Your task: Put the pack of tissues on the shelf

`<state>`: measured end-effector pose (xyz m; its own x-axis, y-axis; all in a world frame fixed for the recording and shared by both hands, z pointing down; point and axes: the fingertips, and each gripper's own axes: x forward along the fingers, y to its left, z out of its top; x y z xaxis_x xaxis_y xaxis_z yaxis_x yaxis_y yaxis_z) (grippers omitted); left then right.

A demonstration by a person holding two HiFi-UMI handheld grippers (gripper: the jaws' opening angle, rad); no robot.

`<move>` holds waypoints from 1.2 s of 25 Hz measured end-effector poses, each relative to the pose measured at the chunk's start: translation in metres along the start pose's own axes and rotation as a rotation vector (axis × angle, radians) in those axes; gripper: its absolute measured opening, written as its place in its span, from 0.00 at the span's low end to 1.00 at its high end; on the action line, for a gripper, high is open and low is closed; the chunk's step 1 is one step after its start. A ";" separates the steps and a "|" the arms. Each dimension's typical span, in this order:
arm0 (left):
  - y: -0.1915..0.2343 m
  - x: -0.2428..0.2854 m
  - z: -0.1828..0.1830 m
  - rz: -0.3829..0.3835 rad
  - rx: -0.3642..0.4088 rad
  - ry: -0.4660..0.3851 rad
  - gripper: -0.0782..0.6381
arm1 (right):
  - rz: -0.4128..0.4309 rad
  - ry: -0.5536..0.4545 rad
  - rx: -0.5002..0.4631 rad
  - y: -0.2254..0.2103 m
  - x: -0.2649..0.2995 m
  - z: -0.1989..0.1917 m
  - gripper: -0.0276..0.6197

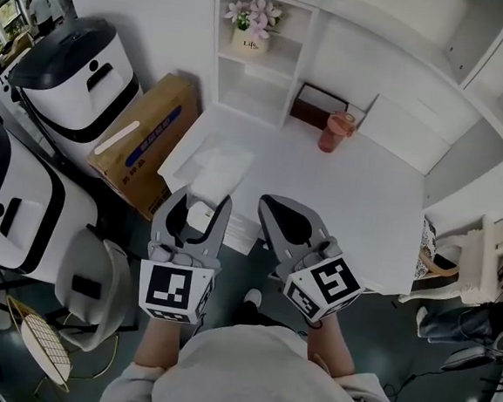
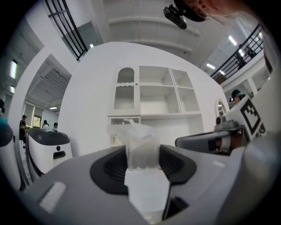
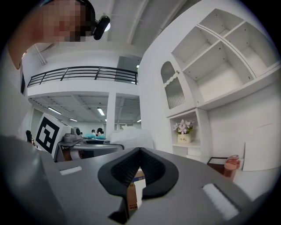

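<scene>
Pinching the pack of tissues ready for the twelve-o'clock shelf, the left gripper works while the right gripper rests closed, empty.

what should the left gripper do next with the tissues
Probably carry it forward over the table toward the shelf. The left gripper is clamped on the pack of tissues, at the table's near edge, and the compartment below the flower pot looks empty.
</scene>
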<state>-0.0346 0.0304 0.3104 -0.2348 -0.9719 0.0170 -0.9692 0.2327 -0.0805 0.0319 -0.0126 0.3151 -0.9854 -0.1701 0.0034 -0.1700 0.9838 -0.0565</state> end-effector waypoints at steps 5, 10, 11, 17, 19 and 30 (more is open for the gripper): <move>-0.009 0.022 0.002 0.000 0.018 0.003 0.39 | 0.006 -0.016 0.013 -0.024 0.002 0.000 0.05; -0.025 0.047 0.005 -0.013 0.020 -0.003 0.39 | -0.001 -0.022 0.006 -0.050 -0.004 0.001 0.05; -0.030 0.052 0.005 -0.018 0.019 -0.005 0.39 | -0.003 -0.023 0.005 -0.055 -0.007 0.002 0.05; -0.052 0.071 0.007 -0.053 -0.003 -0.009 0.39 | -0.032 -0.040 0.004 -0.086 -0.020 0.004 0.05; -0.055 0.075 0.008 -0.059 -0.007 -0.008 0.39 | -0.034 -0.046 0.006 -0.091 -0.022 0.006 0.05; -0.038 0.097 -0.001 -0.067 0.000 0.006 0.39 | -0.052 -0.033 0.018 -0.106 0.002 0.001 0.05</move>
<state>-0.0208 -0.0731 0.3165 -0.1700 -0.9850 0.0287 -0.9827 0.1673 -0.0794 0.0481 -0.1176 0.3203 -0.9744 -0.2235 -0.0263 -0.2210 0.9724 -0.0754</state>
